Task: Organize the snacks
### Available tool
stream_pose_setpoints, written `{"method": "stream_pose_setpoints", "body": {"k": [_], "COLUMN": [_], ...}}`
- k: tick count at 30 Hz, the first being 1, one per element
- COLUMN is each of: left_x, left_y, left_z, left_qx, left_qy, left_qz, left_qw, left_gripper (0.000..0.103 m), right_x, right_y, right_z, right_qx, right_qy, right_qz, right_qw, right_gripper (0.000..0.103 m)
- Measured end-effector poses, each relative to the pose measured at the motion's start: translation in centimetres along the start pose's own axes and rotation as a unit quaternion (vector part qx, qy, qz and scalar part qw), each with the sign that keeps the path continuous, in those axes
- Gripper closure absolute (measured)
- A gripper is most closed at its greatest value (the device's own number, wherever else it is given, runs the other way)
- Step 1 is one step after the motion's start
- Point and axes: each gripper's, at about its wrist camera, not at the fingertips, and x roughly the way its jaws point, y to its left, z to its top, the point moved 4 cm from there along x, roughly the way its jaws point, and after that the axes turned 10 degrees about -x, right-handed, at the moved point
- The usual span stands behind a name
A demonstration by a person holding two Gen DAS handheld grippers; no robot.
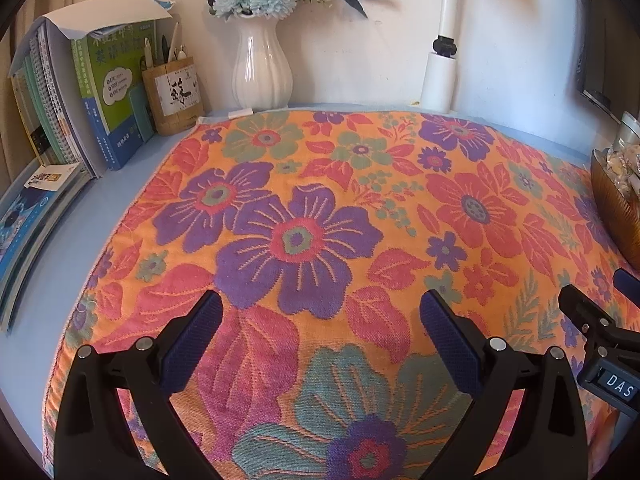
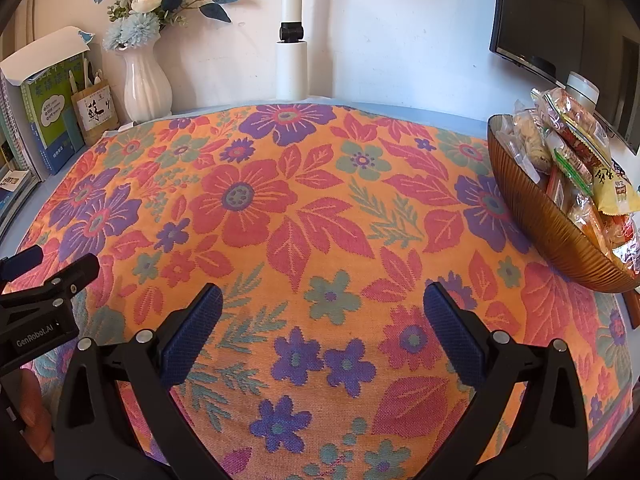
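Both grippers hang over the floral cloth with nothing in them. The left gripper has its blue-padded fingers spread wide, just cloth showing between them. Same story for the right gripper, released and empty.

The snacks are all heaped in the brown ribbed bowl, which sits at the cloth's right edge. The packets stick up well above the rim: a yellow one, some green-edged ones, and clear bags with what might be crackers, hard to say through the fisheye. From the left wrist view only a sliver of the bowl shows at the frame's far right.

Behind the cloth, against the wall, there's a white vase of blue flowers, with a wooden pen holder and a row of books to its left. A white pole stands behind the cloth's back edge.
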Motion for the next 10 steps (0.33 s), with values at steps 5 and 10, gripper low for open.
{"method": "stream_pose_setpoints", "body": {"k": [5, 10], "left_x": [0.9, 1.3], "left_y": [-0.7, -0.1], "left_z": [-0.5, -0.4], "left_qx": [0.023, 0.008], "left_qy": [0.030, 0.040], "left_qz": [0.007, 0.012], "left_qw": [0.9993, 0.9991], "left_gripper": [0.005, 0.005], "right_x": [0.0, 0.1], "right_y": [0.0, 0.1], "right_z": [0.0, -0.1], "right_qx": [0.000, -0.001], "right_qy": [0.000, 0.004], "right_qz": [0.001, 0.003], "right_qw": [1.000, 1.000], "right_gripper": [0.003, 0.003]}}
